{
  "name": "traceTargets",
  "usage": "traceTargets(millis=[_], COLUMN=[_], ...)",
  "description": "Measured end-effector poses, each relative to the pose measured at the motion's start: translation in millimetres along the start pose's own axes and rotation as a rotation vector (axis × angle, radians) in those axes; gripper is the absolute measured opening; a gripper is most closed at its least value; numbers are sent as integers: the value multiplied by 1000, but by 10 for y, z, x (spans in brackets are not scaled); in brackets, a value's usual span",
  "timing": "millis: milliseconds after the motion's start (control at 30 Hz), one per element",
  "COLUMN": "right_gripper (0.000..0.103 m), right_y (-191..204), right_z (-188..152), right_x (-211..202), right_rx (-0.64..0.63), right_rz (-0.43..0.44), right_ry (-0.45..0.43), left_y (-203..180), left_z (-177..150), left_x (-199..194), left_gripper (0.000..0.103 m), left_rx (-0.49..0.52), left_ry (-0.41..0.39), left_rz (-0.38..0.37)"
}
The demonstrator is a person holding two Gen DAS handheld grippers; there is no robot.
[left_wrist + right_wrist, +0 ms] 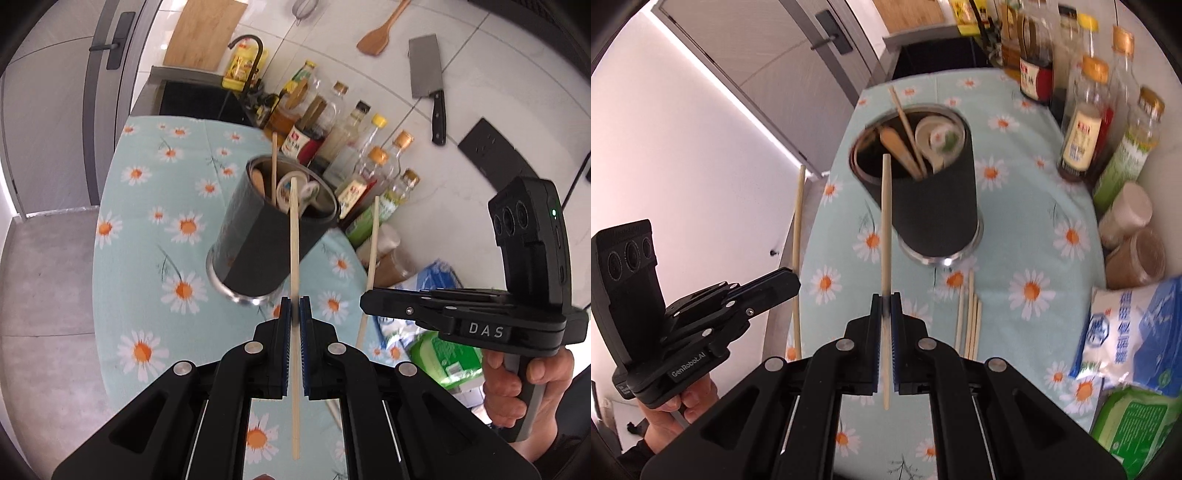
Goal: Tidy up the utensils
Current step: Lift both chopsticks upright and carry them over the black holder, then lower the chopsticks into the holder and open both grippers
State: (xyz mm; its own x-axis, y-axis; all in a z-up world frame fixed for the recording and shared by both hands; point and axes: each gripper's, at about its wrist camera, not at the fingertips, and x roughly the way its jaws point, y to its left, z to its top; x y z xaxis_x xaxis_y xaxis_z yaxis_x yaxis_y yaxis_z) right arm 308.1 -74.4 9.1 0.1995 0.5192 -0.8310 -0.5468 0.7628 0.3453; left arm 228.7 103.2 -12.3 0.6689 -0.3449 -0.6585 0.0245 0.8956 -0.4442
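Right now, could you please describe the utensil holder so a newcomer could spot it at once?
On the daisy-print tablecloth, left of the row of sauce bottles, stands the utensil holder. It is the only dark cylinder with a shiny metal base, and it holds a chopstick and spoons.

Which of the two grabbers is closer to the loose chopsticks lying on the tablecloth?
Right, as far as I can judge. The right gripper hovers just beside the loose chopsticks; the left gripper is out past the table's far edge, each clamping one chopstick.
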Motion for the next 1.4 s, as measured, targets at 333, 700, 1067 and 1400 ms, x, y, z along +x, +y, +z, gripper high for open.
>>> traceTargets(millis=[333, 700, 1067, 1400], right_gripper=[6, 6, 6, 7], right_y=[20, -58, -277, -356], right_z=[547, 1023, 1222, 1178], right_x=[-193, -450, -447, -213], right_rx=[-23, -15, 76, 105], right_rz=[42, 68, 60, 35], right_ry=[-109, -249, -375, -356], left_y=[-97, -254, -285, -249], left_z=[546, 1124, 1296, 1221], left_x=[-42, -55, 13, 315], left_gripper=[4, 4, 4, 5], left_rx=[52, 126, 156, 162], left_ry=[-118, -267, -383, -353], left_rz=[-26, -23, -42, -31])
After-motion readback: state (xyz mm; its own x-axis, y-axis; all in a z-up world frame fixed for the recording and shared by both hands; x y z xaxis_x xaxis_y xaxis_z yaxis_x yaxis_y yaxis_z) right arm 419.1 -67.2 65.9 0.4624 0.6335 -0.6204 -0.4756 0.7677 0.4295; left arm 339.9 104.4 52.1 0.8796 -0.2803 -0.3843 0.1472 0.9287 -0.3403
